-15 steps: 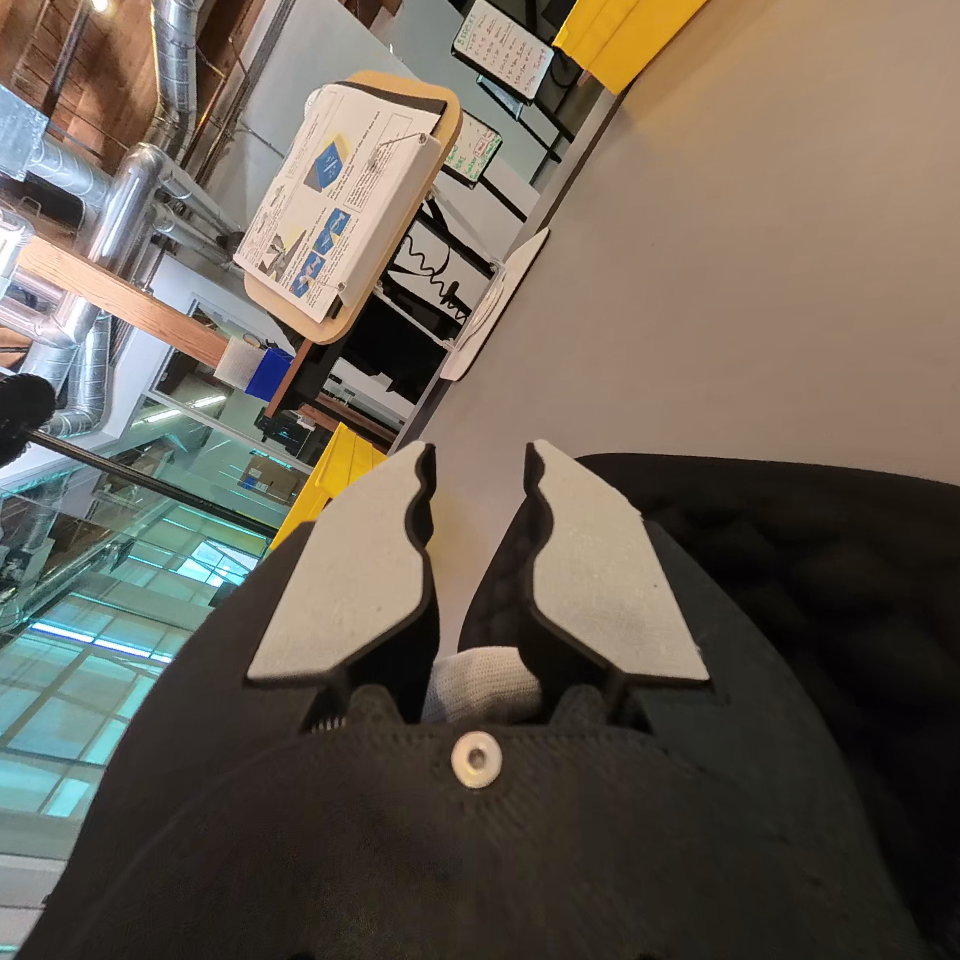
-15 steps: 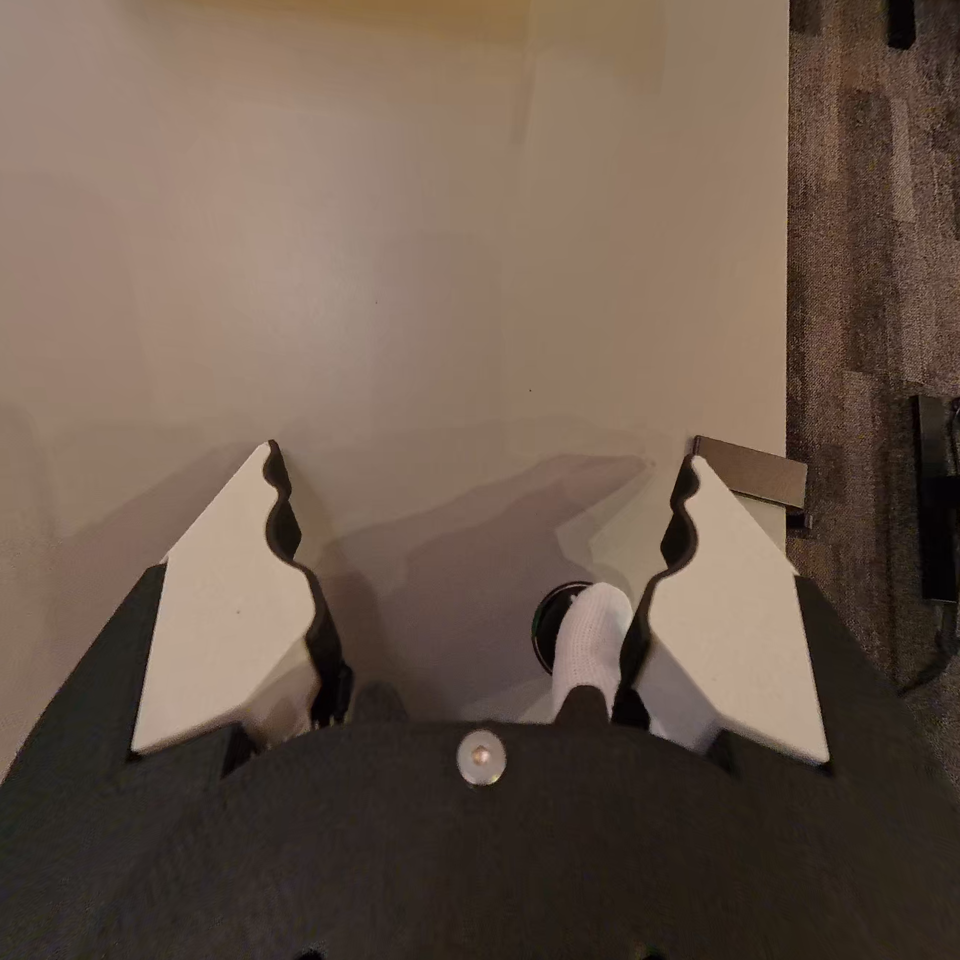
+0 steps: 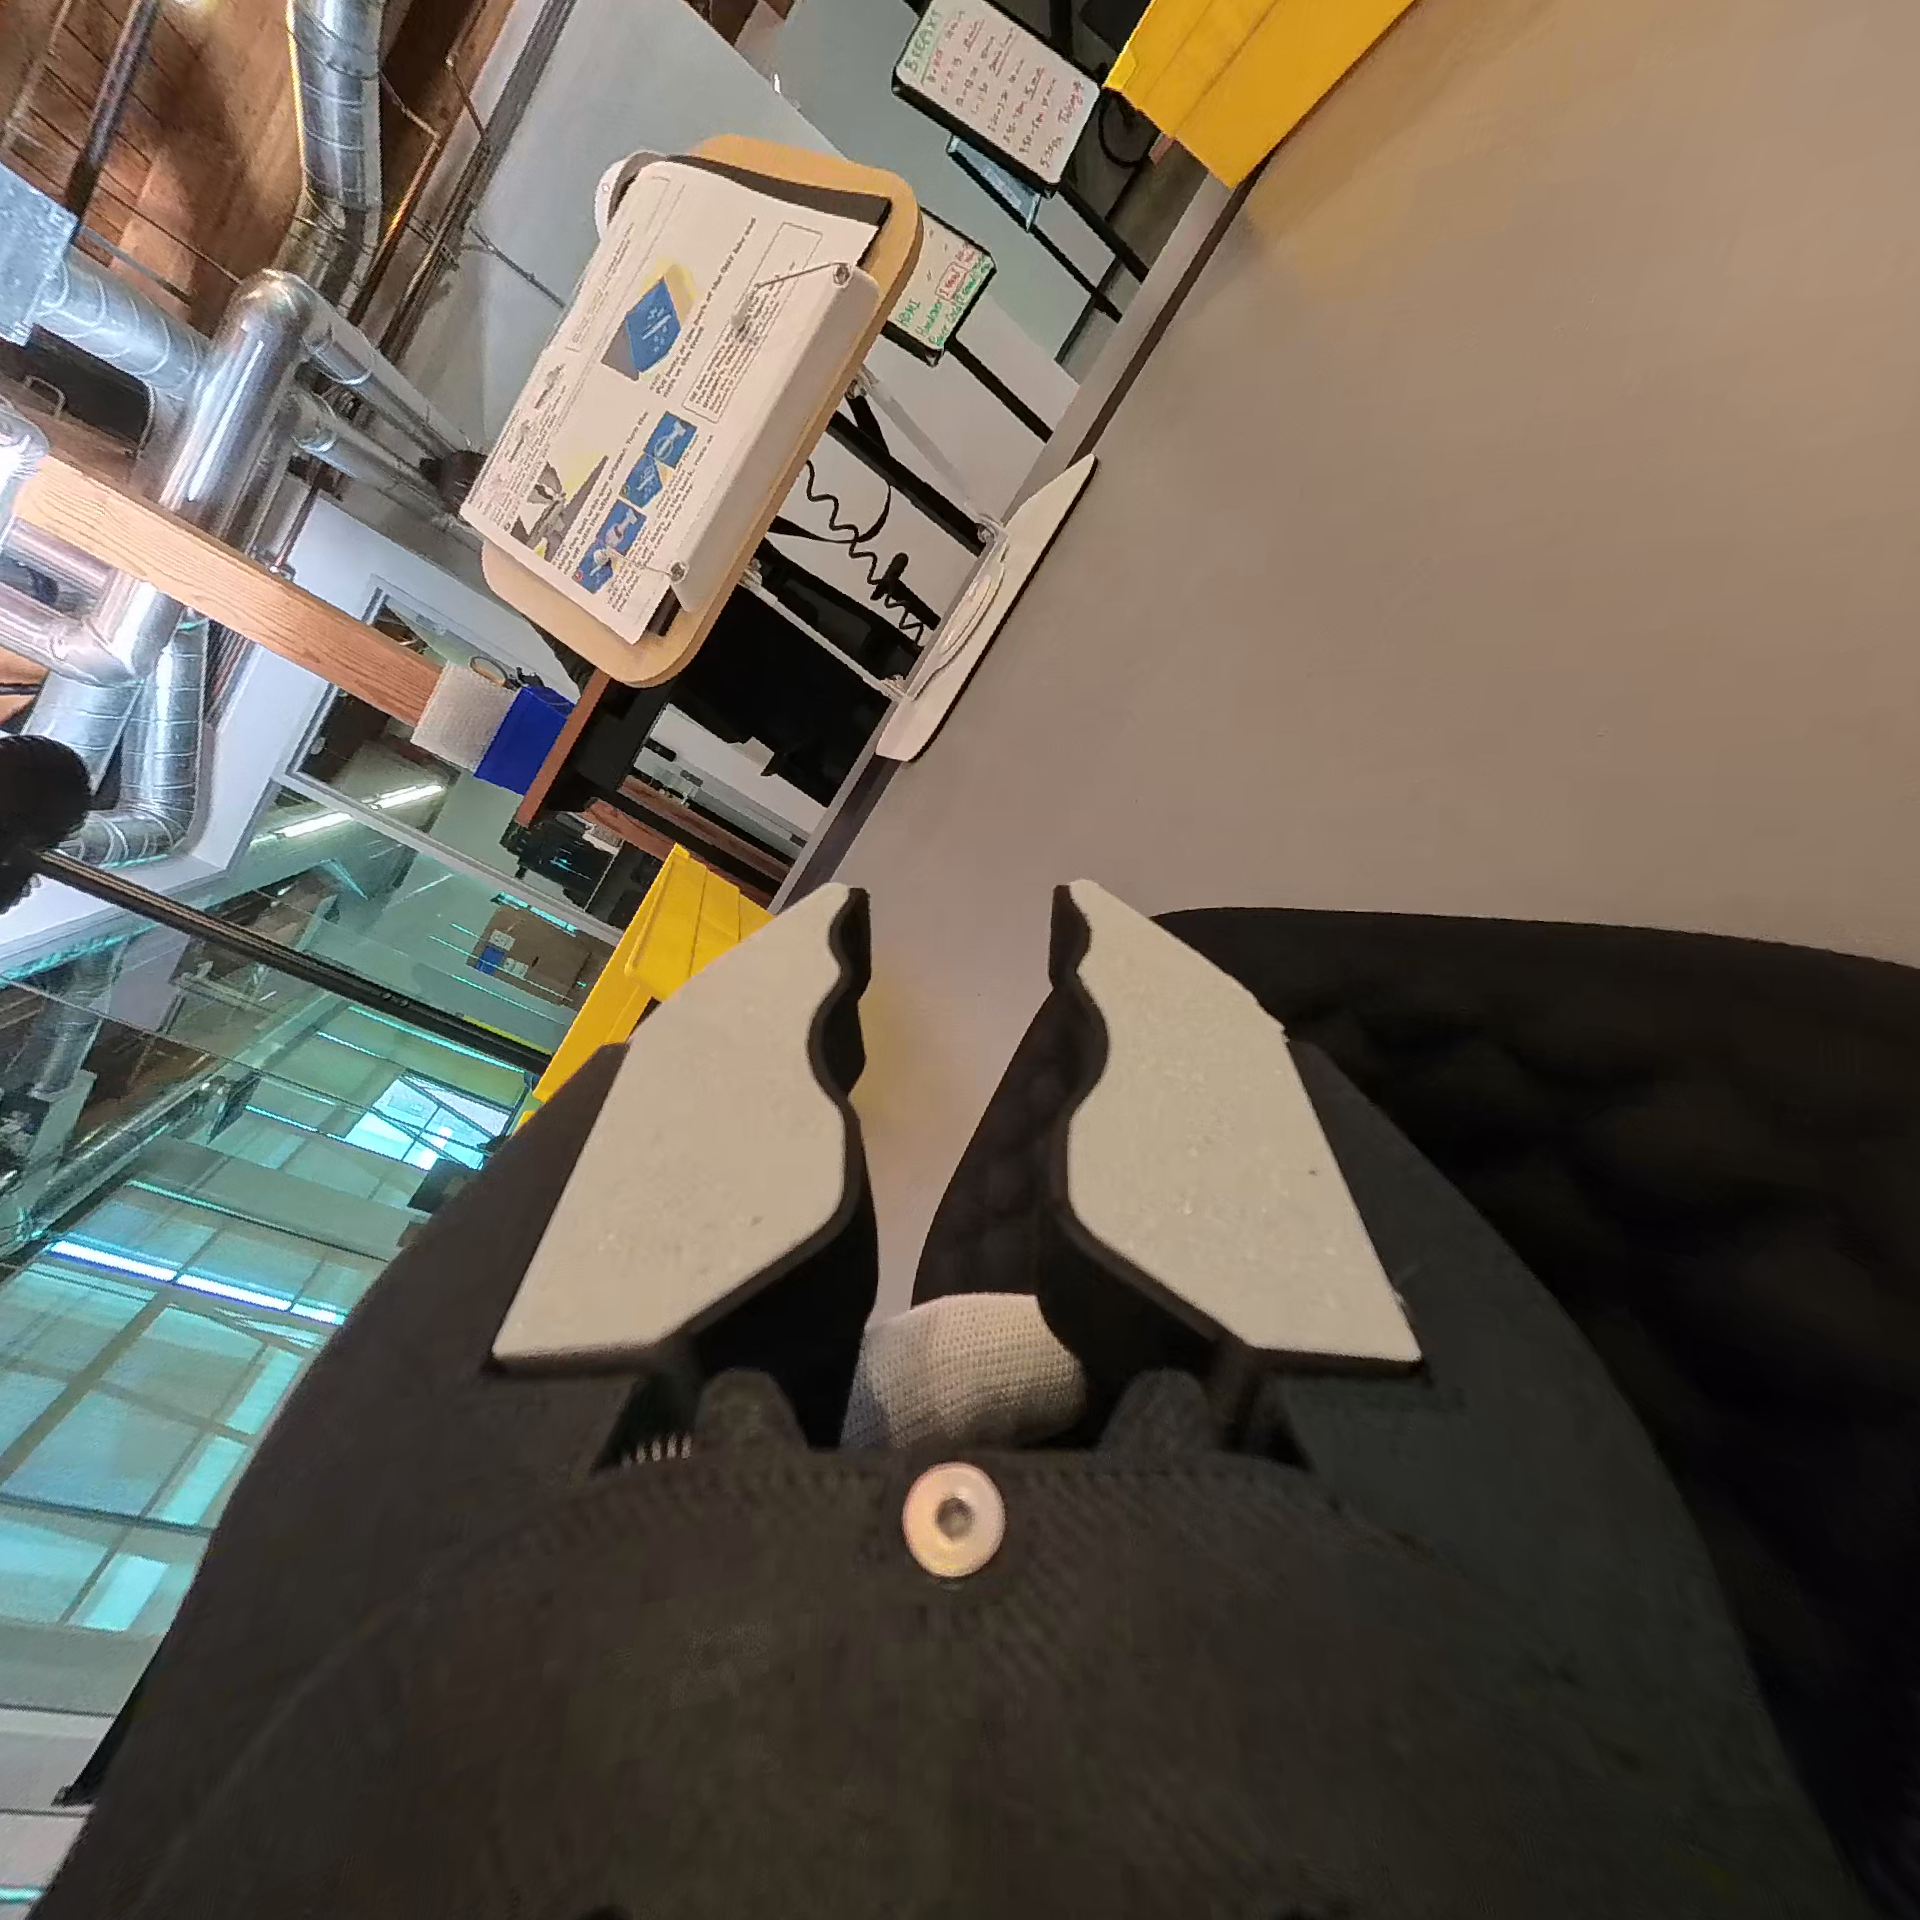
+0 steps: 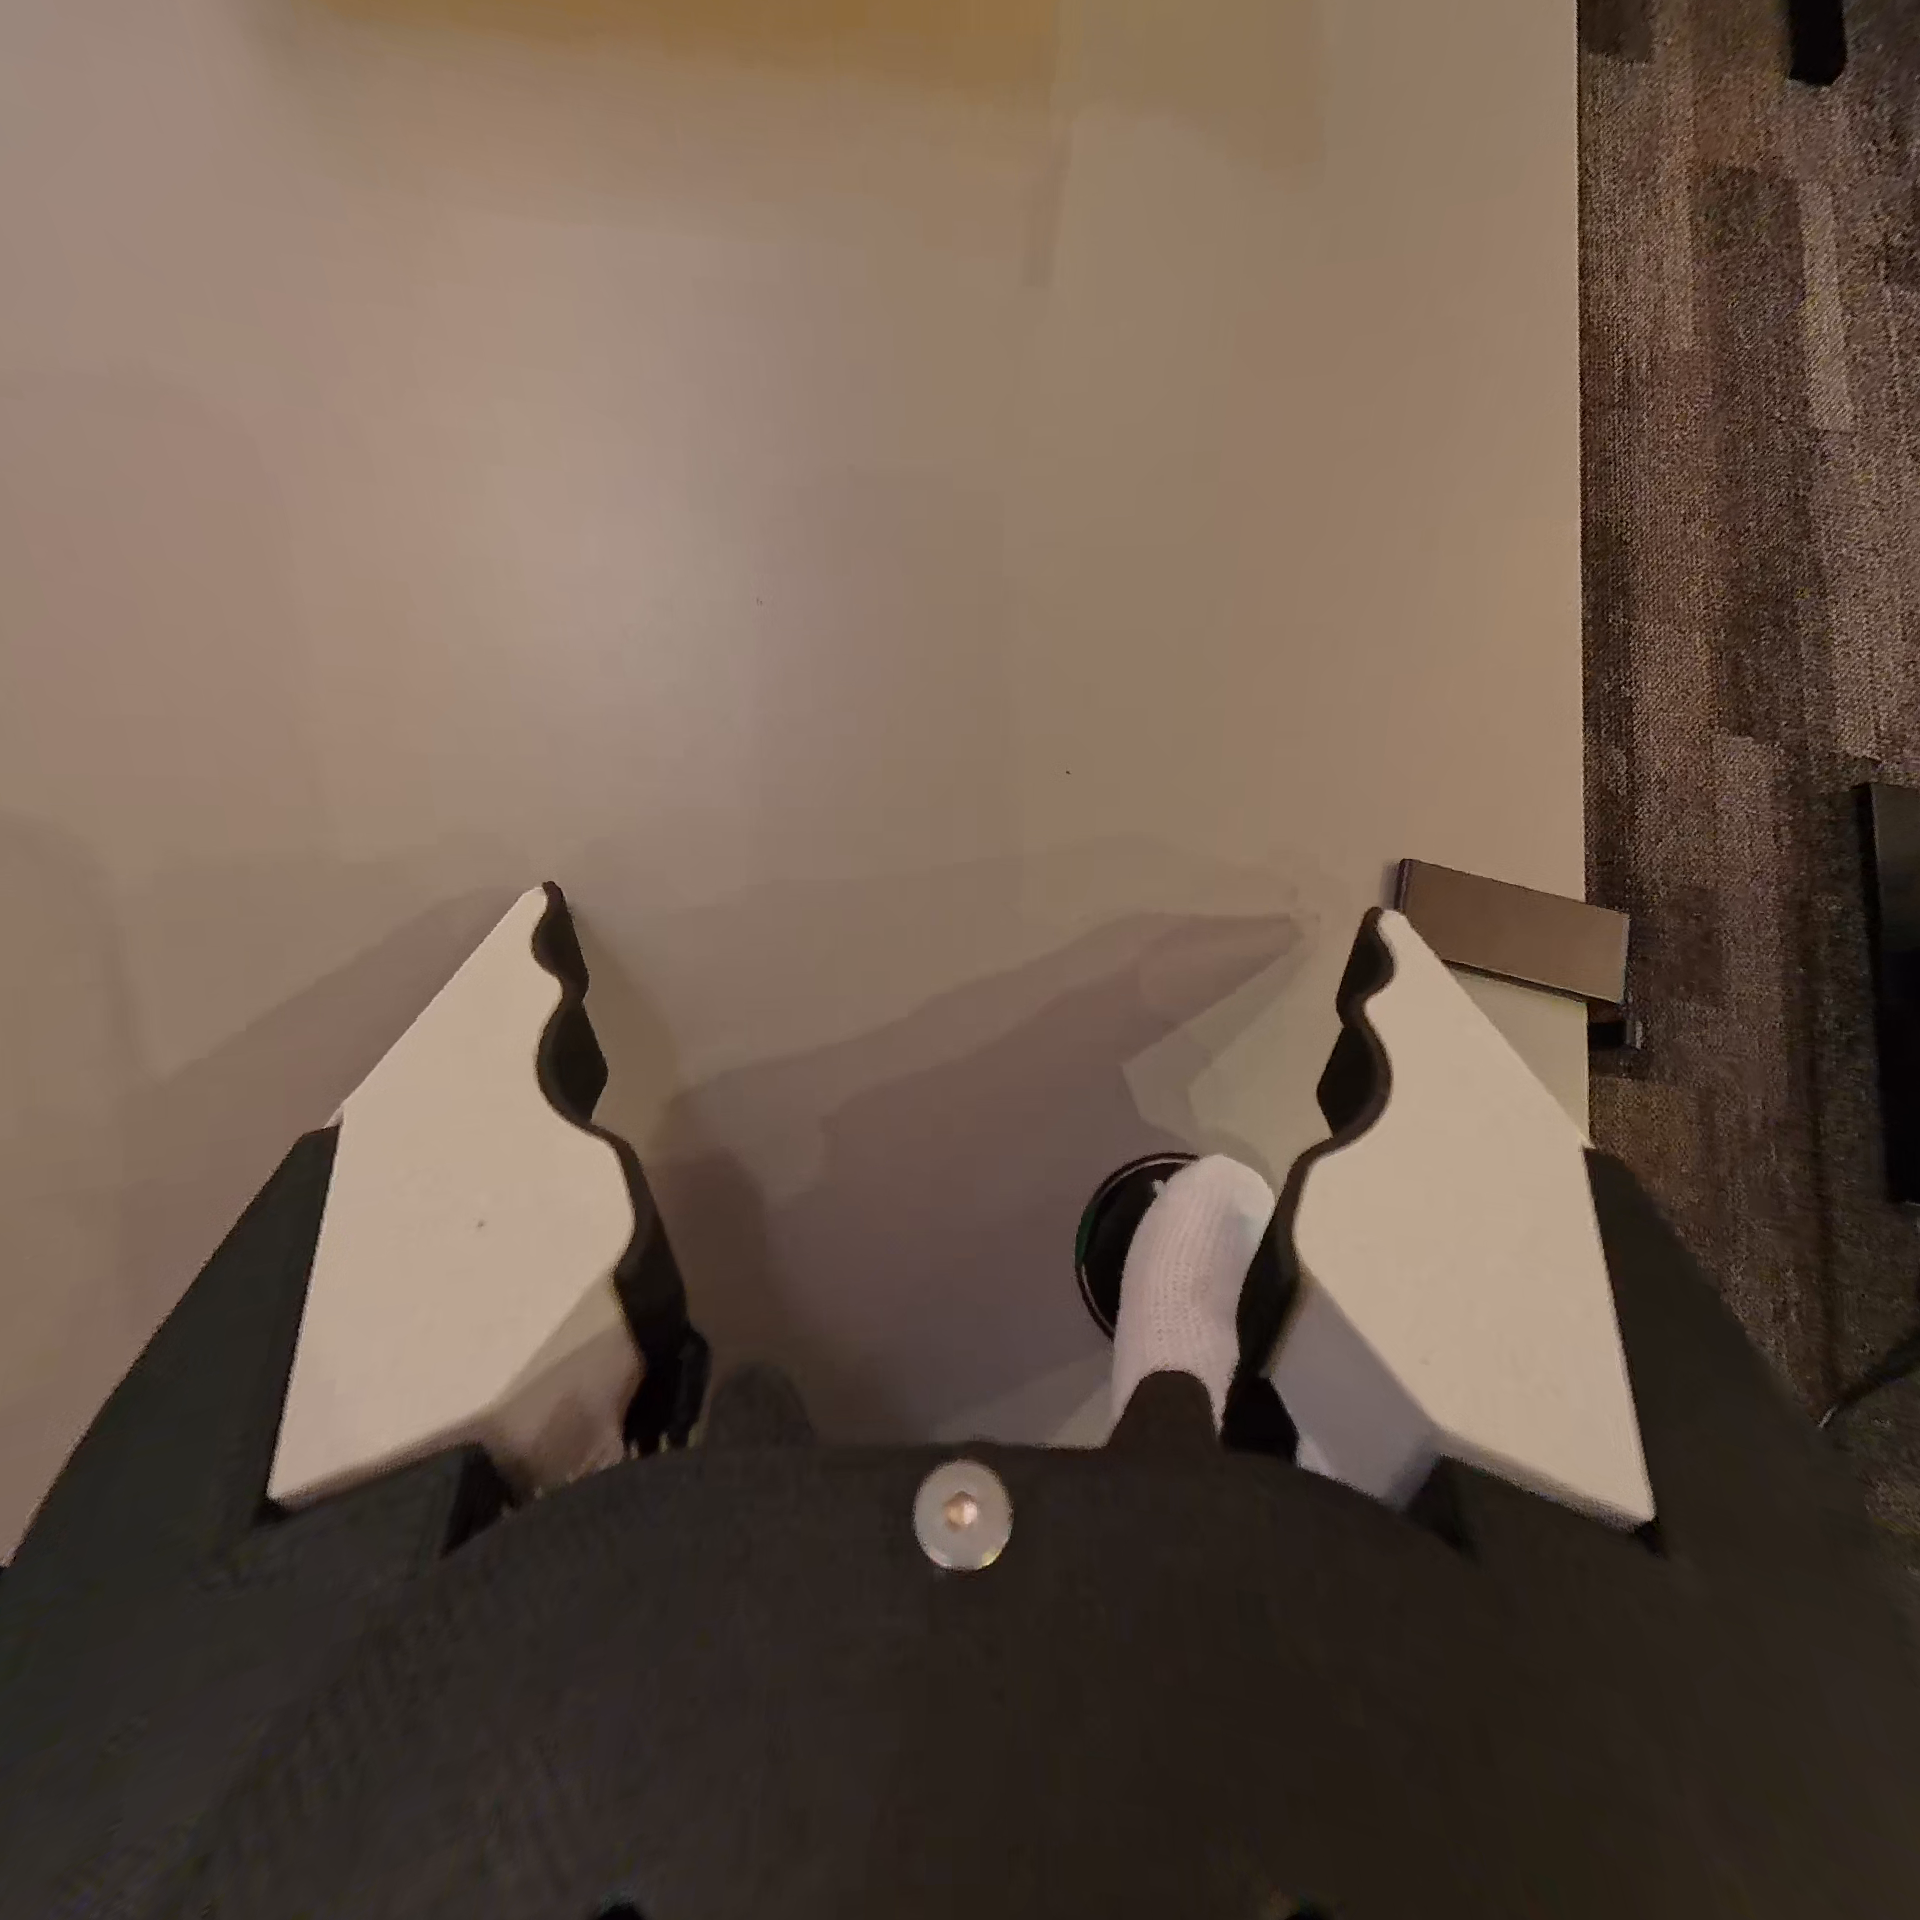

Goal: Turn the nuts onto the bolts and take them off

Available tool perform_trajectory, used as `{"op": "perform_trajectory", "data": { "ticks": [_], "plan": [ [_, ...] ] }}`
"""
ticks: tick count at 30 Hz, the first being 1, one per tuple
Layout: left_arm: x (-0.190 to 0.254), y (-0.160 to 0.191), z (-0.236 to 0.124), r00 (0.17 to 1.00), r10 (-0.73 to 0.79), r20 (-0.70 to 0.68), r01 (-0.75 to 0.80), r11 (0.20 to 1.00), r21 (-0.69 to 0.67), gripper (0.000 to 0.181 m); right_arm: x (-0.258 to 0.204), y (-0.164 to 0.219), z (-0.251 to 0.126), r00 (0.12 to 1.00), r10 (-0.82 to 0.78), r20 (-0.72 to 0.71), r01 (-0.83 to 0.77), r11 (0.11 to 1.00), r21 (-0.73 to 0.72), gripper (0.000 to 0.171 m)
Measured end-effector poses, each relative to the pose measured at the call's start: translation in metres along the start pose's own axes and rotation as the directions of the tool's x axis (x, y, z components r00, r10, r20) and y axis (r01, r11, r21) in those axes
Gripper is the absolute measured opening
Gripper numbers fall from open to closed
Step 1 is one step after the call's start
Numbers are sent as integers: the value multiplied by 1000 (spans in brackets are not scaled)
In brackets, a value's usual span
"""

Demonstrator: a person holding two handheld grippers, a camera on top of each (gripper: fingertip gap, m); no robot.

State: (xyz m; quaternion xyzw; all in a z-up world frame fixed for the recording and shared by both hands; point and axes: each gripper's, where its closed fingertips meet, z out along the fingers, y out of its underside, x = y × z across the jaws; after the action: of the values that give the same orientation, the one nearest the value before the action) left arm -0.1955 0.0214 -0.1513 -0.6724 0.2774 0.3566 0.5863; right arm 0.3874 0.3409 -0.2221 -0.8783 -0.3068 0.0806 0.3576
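Ahead of the left gripper (image 3: 956, 935) we see the pale counter (image 3: 1455, 623) running to its far edge, a yellow bin (image 3: 1236, 62) at the far end. Beyond the edge hang silver ducts (image 3: 239, 416) and a wooden beam (image 3: 208, 582), above greenish windows (image 3: 208, 1299). Right of the right gripper (image 4: 966, 935) we see grey carpet (image 4: 1745, 520).

Left wrist view: camera rolled sideways, low over the grey table (image 3: 1455, 623), facing along it toward its far edge and a workshop beyond. Right wrist view: camera looks steeply down, close above the table (image 4: 727, 520), carpet (image 4: 1745, 520) at right. Both views show the tabletop.
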Motion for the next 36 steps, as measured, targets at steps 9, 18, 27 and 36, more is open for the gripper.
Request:
{"op": "perform_trajectory", "data": {
  "ticks": [9, 18, 27, 36],
  "plan": [
    [10, 7, 5, 1000, 9, 3, -9, 1000, -3, 34, -1, 8, 8, 1000, -15, 18, 15, 1000, -17, 140],
    [18, 13, 5, 1000, 13, 17, -13, 1000, -1, 33, -2, 15, 16, 1000, -4, 5, 4, 1000, -2, 139],
    [26, 21, 7, 1000, 10, 20, -9, 1000, -12, 34, 0, 22, 25, 1000, 12, -11, -12, 1000, 3, 135],
    [35, 29, 10, 1000, 8, 24, -7, 1000, -26, 34, 1, 28, 33, 999, 16, -31, -15, 999, 29, 132]
  ]
}}
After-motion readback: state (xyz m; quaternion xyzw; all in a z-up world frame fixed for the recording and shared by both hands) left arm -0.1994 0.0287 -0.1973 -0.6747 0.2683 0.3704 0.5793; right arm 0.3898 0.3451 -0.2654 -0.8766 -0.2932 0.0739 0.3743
